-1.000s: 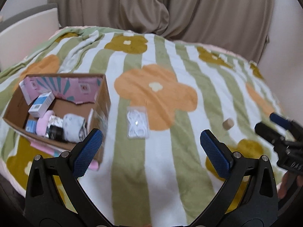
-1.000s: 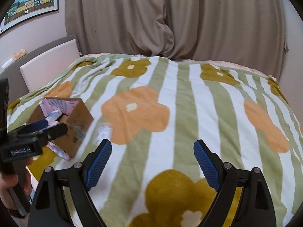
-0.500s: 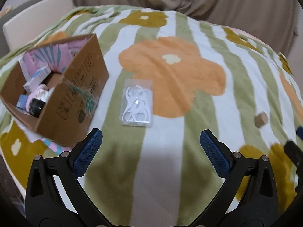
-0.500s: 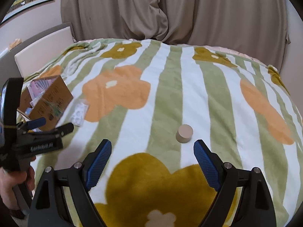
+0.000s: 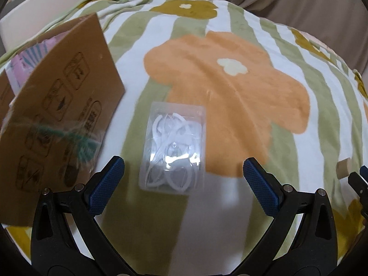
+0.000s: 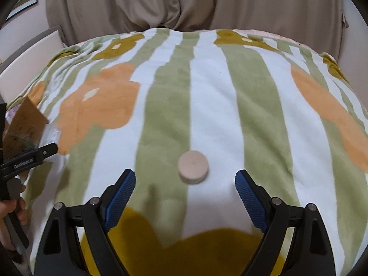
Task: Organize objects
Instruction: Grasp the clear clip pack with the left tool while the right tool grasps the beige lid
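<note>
A clear plastic packet of white pieces (image 5: 174,147) lies flat on the flowered blanket (image 5: 230,85). My left gripper (image 5: 182,172) is open and empty, its blue pads on either side of the packet's near end. A round beige wooden disc (image 6: 193,167) lies on the blanket just ahead of my right gripper (image 6: 185,185), which is open and empty. The disc also shows at the right edge of the left wrist view (image 5: 343,167). A brown cardboard box (image 5: 57,119) stands left of the packet, its contents mostly hidden from here.
The left gripper and the hand holding it show at the left edge of the right wrist view (image 6: 25,158). Beige curtains (image 6: 184,2) hang behind the bed. A white headboard panel (image 5: 41,11) stands at the far left.
Both grippers have moved forward and down. The packet now lies between my left pads and the disc sits just ahead of my right pads. The box's inside has dropped out of sight.
</note>
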{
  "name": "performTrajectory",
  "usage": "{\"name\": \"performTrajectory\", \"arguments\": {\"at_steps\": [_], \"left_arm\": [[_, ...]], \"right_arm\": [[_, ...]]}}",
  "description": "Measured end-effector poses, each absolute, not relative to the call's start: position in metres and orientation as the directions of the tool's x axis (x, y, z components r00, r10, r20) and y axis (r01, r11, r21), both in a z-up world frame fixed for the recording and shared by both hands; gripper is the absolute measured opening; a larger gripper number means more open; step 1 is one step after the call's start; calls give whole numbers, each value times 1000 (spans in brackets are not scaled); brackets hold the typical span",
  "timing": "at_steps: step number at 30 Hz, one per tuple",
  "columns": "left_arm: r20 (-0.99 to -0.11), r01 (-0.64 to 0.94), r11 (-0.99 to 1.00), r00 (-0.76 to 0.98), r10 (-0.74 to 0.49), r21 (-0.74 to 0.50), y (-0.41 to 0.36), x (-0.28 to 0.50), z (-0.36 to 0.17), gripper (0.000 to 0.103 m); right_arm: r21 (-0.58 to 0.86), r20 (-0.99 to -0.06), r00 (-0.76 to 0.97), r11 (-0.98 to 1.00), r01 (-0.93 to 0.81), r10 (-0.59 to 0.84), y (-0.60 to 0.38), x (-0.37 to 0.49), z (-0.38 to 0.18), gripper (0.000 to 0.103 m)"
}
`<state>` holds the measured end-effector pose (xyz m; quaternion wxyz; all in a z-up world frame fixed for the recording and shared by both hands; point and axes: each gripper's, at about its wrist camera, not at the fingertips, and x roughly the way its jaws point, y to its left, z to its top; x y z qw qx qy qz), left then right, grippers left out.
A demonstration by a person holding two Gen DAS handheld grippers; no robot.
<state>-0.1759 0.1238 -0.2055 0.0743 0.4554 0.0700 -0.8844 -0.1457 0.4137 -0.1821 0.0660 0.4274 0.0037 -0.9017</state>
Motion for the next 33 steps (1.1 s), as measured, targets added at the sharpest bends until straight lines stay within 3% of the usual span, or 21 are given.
{"name": "performTrajectory", "arguments": {"at_steps": [7,11,18,21,28,33], "left_arm": [[-791,181,-981,-609,-52,-75,119,-182,-206,94],[-796,193,-972,-605,-7,-138,108,-187,-210,81],[-795,194,-970,-606,-4,-143,104,-189,-215,69],[-797,194,-971,-605,-8,-138,103,-189,-214,53],[-794,178,-975,-608,-4,-131,104,-188,-214,52],[-790,172,-975,-613,9,-144,102,-188,-213,52]], "right_arm": [[70,-769,-630,-994,85,-108,419,-159,-197,85],[85,-770,-631,-995,53,-99,425,-162,-200,71],[53,-773,-631,-997,49,-72,420,-166,-202,54],[42,-776,-628,-998,44,-61,419,-168,-203,49],[9,-773,-633,-998,60,-45,413,-169,-202,32],[-24,-773,-634,-997,70,-26,408,-169,-202,31]]}}
